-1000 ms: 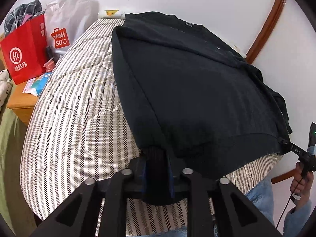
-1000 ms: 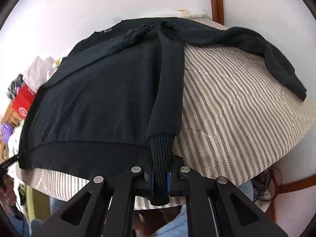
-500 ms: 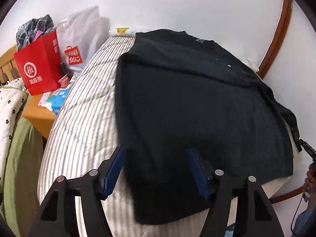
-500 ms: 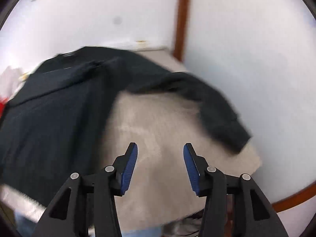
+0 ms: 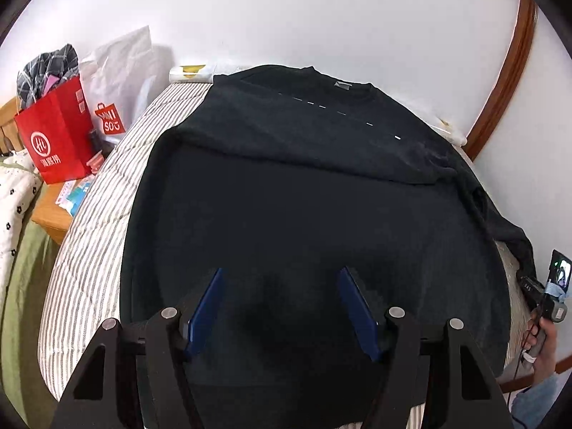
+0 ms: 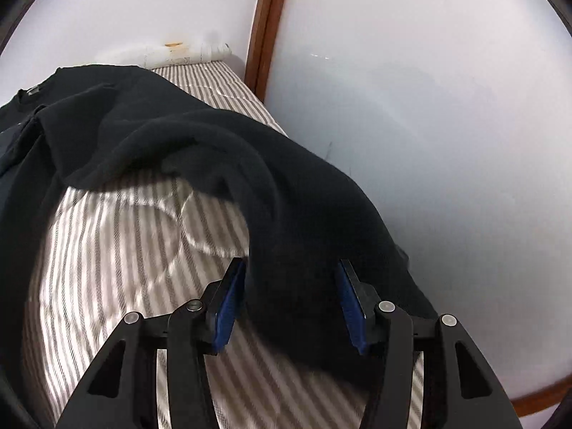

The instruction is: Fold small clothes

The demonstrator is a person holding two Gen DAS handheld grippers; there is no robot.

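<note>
The black sweater [image 5: 314,214] lies flat on the bed [image 5: 96,236], with its neck far away by the wall [image 5: 321,10]. One sleeve [image 5: 321,136] is laid across the chest, I think so the sweater gets narrower for folding. The other sleeve [image 6: 279,186] still hangs out to the side, over the stripes and close to the other wall [image 6: 429,107].

The left gripper [image 5: 280,307] hovers over the bottom part of the sweater. Its blue pads [image 5: 205,311] are spread wide and pinch nothing. The right gripper [image 6: 291,302] is spread wide too, and the loose sleeve runs right between its pads [image 6: 228,307] — it looks lined up to grab that sleeve next and bring it over the chest.

The sweater looks soft, thick and a bit fuzzy, and it bunches into round humps on the loose sleeve. The bed cover is smooth, with thin brown and white stripes. Beside the bed sit a red bag [image 5: 53,136] and a white bag [image 5: 118,71] — both stiff and crinkly-looking.
</note>
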